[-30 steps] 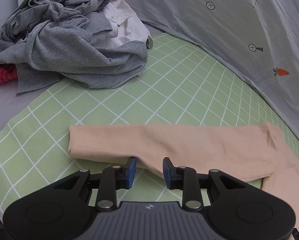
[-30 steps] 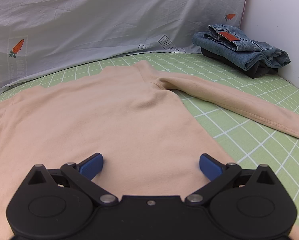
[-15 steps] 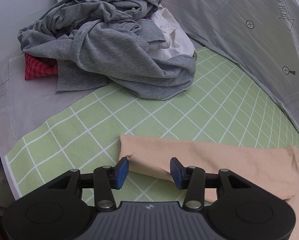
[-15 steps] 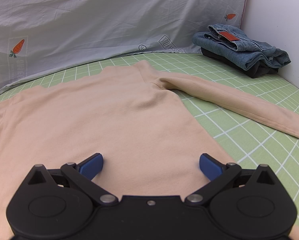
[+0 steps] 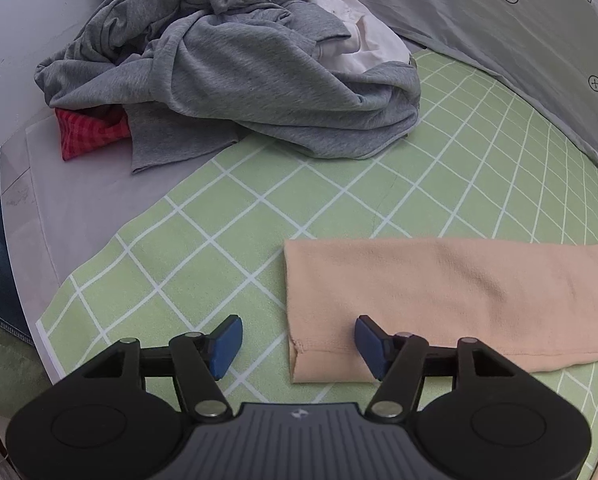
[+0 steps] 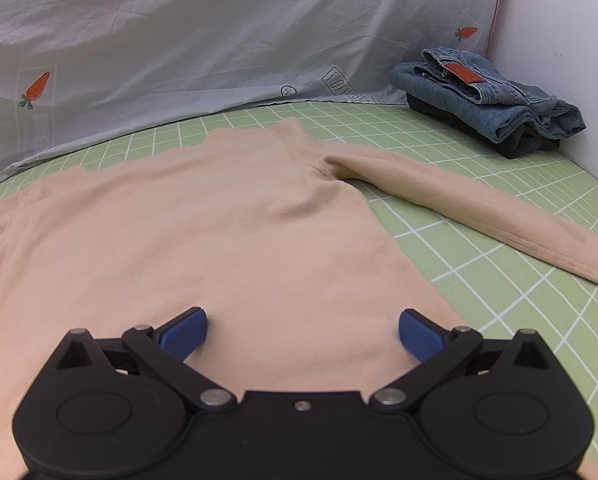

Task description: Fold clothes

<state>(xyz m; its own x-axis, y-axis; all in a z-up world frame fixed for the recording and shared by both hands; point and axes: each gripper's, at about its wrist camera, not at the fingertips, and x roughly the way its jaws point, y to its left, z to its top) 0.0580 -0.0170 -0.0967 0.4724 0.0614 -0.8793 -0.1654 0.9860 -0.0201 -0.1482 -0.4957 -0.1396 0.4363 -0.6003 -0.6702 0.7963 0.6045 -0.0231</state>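
Between the opening left claw (image 5: 298,342) lies the sleeve cuff (image 5: 323,354)

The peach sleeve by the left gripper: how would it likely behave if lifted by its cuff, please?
The sleeve lies flat and thin, so it would probably droop limply. Its knit looks soft and matte, likely not slippery. Joined to the top, it may drag that along.

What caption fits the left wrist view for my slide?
Left gripper, jaws opening, straddles the cuff of the peach sleeve on the green checked mat, below a grey laundry pile.
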